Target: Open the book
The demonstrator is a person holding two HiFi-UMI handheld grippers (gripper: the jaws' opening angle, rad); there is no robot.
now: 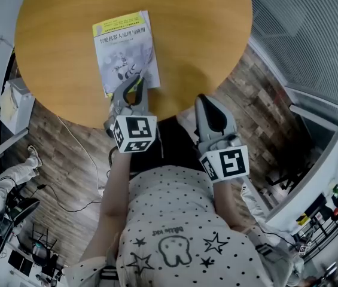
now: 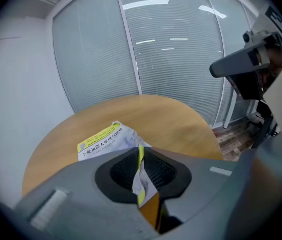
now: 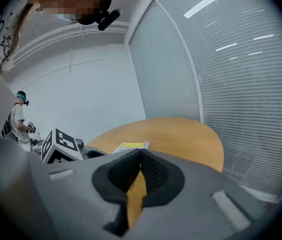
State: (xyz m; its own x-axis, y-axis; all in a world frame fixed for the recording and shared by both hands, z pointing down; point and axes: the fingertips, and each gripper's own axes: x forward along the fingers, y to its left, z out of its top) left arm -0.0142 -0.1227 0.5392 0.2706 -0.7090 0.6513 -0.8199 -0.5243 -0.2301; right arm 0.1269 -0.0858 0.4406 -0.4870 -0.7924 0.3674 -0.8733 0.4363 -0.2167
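Tabletop (image 1: 204, 28) (round wood, blinds (image 2: 180, 44) behind) bears book (image 1: 124, 46); left hand-held gripper (image 1: 134, 85) pinches its cover (image 2: 140, 179), right hand-held gripper (image 1: 210, 106) closed

A round wooden table (image 1: 204, 34) with a pale orange top stands on a floor of mixed brown and grey planks (image 1: 258, 100). Behind the table, a curved glass wall with closed horizontal blinds (image 2: 175, 49) reflects long ceiling lights; a plain white wall (image 3: 91, 89) joins it. In the head view, thin cables (image 1: 67, 187) trail across the floor at the table's near left, running toward dark equipment (image 1: 13, 220) in the lower left corner. Another person's light trouser leg and shoe (image 1: 31, 157) show at the left edge. A white counter (image 1: 318, 166) runs along the right. In the right gripper view, a bystander in a teal cap (image 3: 17, 120) stands by the white wall.
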